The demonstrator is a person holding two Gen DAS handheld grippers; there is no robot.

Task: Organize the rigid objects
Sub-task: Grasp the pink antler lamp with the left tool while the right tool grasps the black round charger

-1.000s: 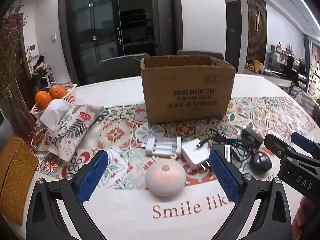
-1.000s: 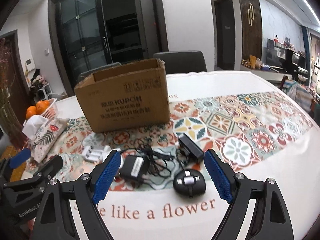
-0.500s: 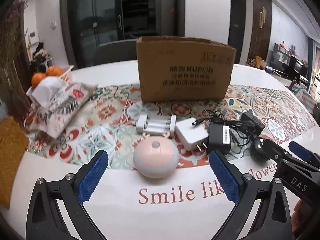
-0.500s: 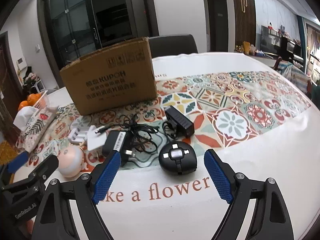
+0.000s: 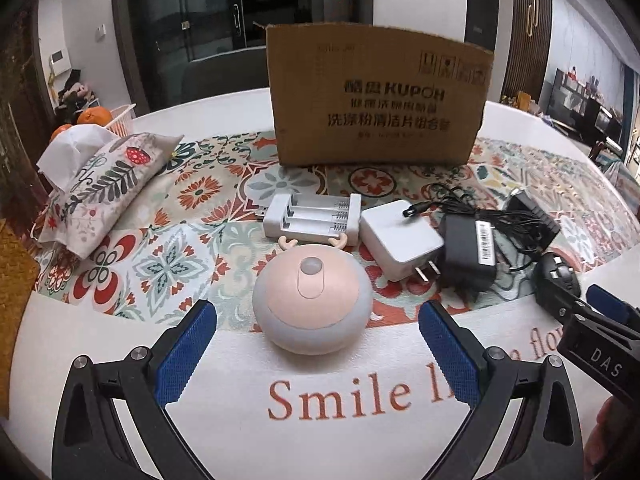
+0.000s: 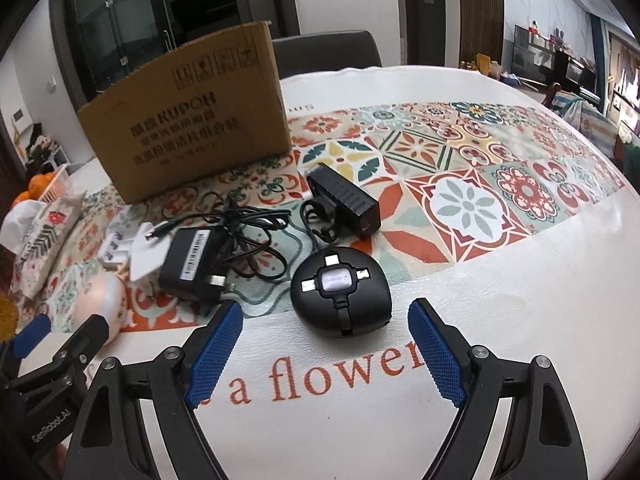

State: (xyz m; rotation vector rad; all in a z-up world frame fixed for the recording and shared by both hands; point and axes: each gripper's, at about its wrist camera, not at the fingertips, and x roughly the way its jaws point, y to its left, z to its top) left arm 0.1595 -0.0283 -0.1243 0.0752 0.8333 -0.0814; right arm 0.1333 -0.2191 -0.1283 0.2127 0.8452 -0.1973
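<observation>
- Both grippers have dropped lower and closer over the last second, and each now lines up on its own target at the front of the bench [image 5: 120, 344].
- The left gripper [image 5: 316, 340] has its jaws wide apart, empty, with the pink round night light [image 5: 312, 304] sitting just ahead between the blue pads. No contact yet.
- The right gripper [image 6: 324, 344] is the same story: jaws spread, nothing held, and the black round cable hub [image 6: 340, 296] now looms much bigger between its fingers than it did a moment ago.
- Behind those two, on the patterned runner, lie the white battery charger [image 5: 312, 218], the white plug adapter [image 5: 400, 238], the black power adapter [image 5: 468, 256] with its tangled cord, and a second black adapter [image 6: 344, 200].
- The cardboard box [image 5: 376, 100] stands upright at the back, well apart from both grippers. That looks like the place for these things.
- The approach looks nearly done; I'd judge the next call is a little more forward travel, then a squeeze on each round body. Both are smooth domes, so a pinch too high could slip.
</observation>
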